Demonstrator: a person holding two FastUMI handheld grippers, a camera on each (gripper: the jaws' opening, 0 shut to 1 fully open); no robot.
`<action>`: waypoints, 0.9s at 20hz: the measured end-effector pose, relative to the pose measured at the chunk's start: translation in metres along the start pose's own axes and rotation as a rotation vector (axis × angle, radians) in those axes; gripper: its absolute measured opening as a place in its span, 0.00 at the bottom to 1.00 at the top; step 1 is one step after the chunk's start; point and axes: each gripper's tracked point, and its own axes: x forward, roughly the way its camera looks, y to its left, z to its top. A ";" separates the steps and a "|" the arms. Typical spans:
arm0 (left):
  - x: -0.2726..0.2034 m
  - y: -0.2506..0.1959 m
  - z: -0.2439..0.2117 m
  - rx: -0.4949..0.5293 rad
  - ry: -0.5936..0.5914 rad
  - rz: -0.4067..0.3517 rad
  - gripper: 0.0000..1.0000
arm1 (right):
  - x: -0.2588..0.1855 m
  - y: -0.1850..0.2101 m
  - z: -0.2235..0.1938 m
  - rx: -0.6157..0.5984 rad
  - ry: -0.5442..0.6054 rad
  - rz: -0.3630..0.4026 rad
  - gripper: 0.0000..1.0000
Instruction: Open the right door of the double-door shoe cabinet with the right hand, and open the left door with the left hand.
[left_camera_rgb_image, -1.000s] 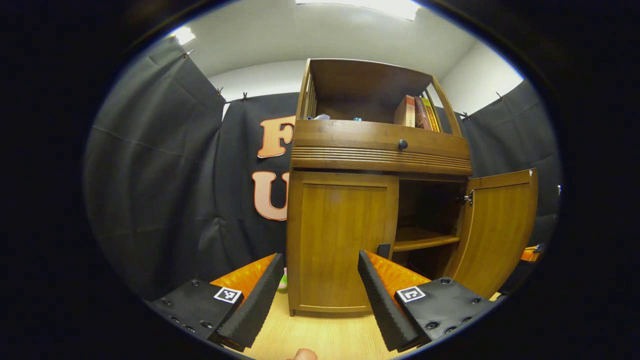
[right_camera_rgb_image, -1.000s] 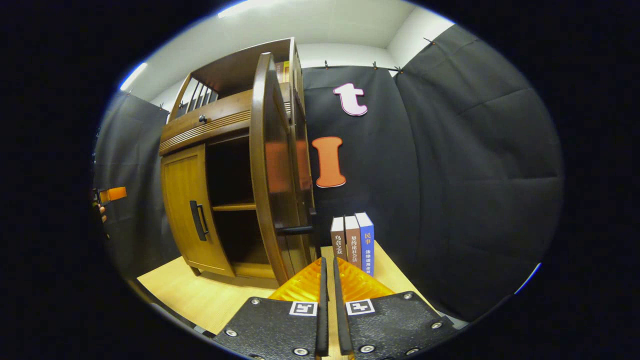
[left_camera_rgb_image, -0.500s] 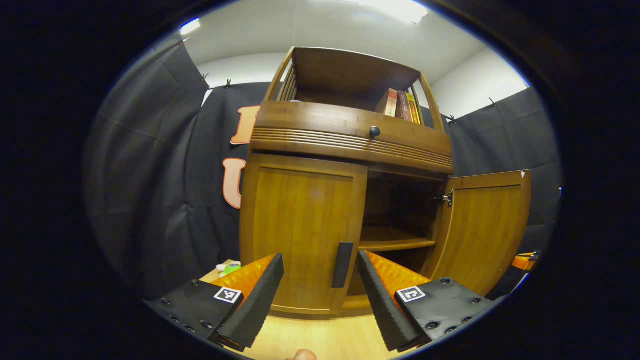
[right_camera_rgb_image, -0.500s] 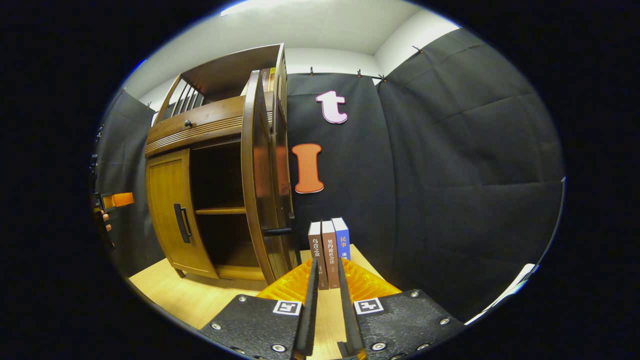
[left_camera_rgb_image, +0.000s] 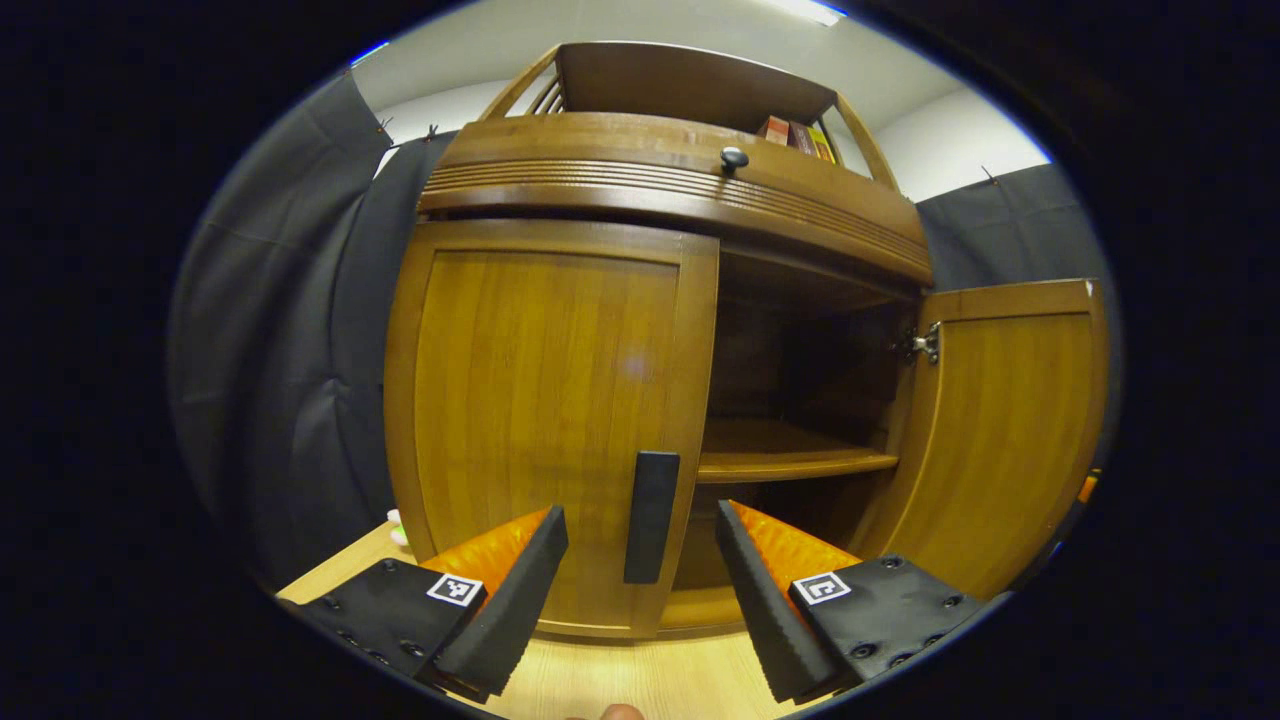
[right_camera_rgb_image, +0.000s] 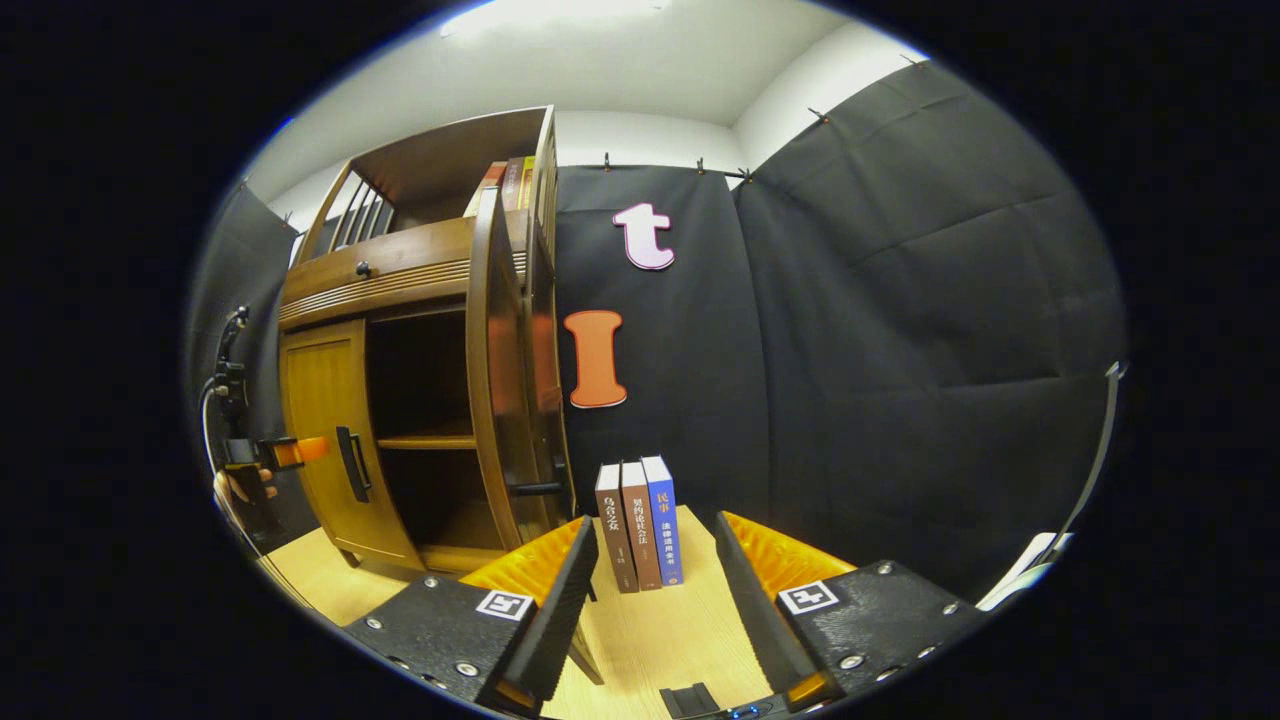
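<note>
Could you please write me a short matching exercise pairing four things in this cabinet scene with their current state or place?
Things:
1. left door
2. right door
3. left gripper
4. three books

States:
A. swung open
B. closed
C. upright on the table
D. fingers apart around the handle, not touching

Pairs: 1-B, 2-A, 3-D, 4-C

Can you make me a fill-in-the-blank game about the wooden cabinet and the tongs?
1. The cabinet's right door is swung ____.
2. The left door is ____.
3. The left tongs are open, and the dark ____ of the left door sits between their fingers.
4. Beside the cabinet stand ____ books.

Missing words: open; closed; handle; three
</note>
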 end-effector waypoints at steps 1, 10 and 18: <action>0.009 -0.001 -0.005 0.010 0.009 0.005 0.99 | -0.002 -0.004 0.002 0.005 -0.002 -0.007 0.64; 0.066 -0.002 -0.027 0.048 0.013 0.016 0.96 | -0.011 -0.015 0.012 0.012 -0.020 -0.038 0.99; 0.075 0.001 -0.036 0.081 0.036 0.022 0.79 | -0.010 -0.005 0.008 0.024 -0.018 -0.022 0.99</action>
